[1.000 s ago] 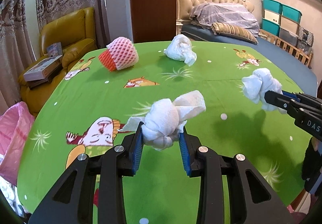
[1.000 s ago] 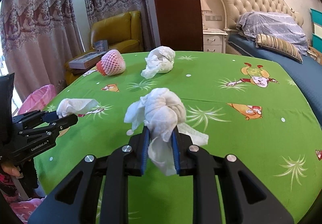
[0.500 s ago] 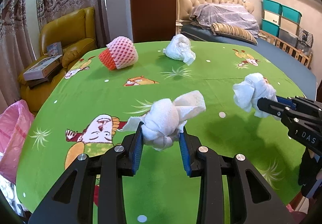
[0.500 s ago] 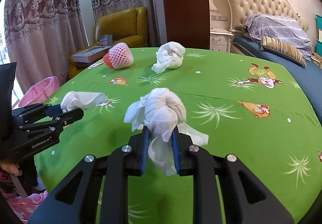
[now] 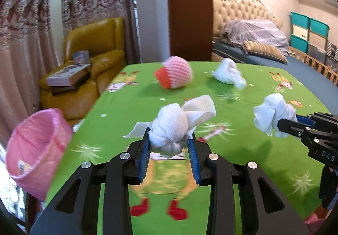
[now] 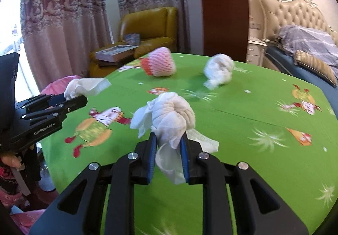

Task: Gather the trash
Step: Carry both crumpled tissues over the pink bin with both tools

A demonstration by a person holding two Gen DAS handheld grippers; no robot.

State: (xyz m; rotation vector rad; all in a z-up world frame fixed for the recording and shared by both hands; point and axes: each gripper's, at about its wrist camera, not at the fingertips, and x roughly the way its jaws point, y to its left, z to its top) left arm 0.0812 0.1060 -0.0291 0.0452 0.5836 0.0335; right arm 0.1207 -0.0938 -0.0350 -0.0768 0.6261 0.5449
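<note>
My left gripper (image 5: 169,146) is shut on a crumpled white paper towel (image 5: 175,127) and holds it above the green tablecloth (image 5: 126,108). My right gripper (image 6: 168,148) is shut on another white paper wad (image 6: 171,116); it shows at the right of the left wrist view (image 5: 274,116). A pink-lined bin (image 5: 36,146) stands off the table's left edge. A third paper wad (image 5: 229,74) and a pink foam fruit net (image 5: 174,75) lie at the far side of the table.
A yellow armchair (image 5: 88,66) with boxes (image 5: 65,75) stands behind the bin, by the curtains. A bed (image 5: 264,49) is at the back right. The left gripper body (image 6: 42,112) fills the left of the right wrist view.
Both grippers have swung left with their paper wads. The pink bin has come more fully into the left wrist view.
</note>
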